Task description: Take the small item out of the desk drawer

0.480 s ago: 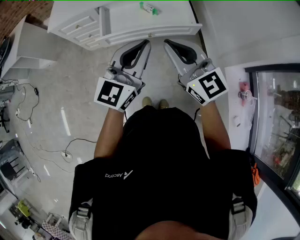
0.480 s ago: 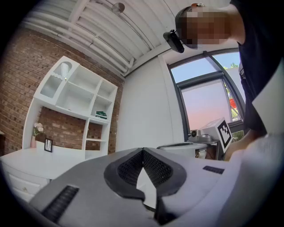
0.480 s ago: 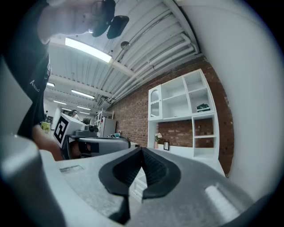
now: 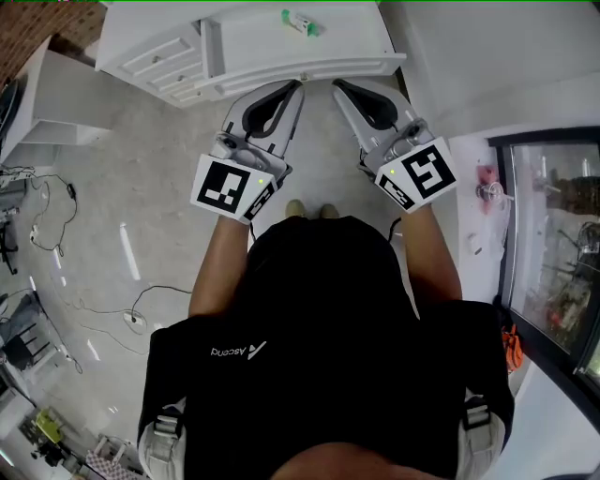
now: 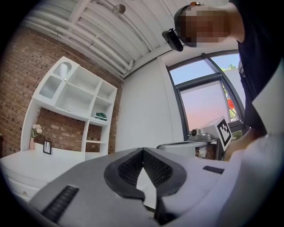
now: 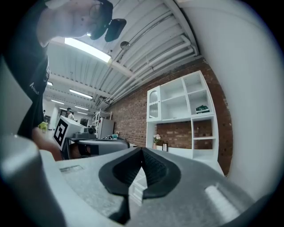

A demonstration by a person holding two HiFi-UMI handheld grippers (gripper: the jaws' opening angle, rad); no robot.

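Inside a drawer no small item is seen, since every drawer in sight is shut, so the task's thing is judged to be hidden within the desk. The only small thing in view, a green and white item (image 4: 298,19), lies on the white surface (image 4: 253,42) at the top centre of the head view; whether it is the one meant cannot be told. Just below the surface's front edge what looks like a small knob (image 4: 302,71) is seen, with a stack of side drawers (image 4: 155,54) at the upper left. The left hand-held gripper (image 4: 294,88) and the right hand-held gripper (image 4: 339,88) are held just short of that edge, both closed tip to tip on nothing. One should be opened before the knob is reached, closed squarely on it, and drawn straight and level; the other should be opened ready.
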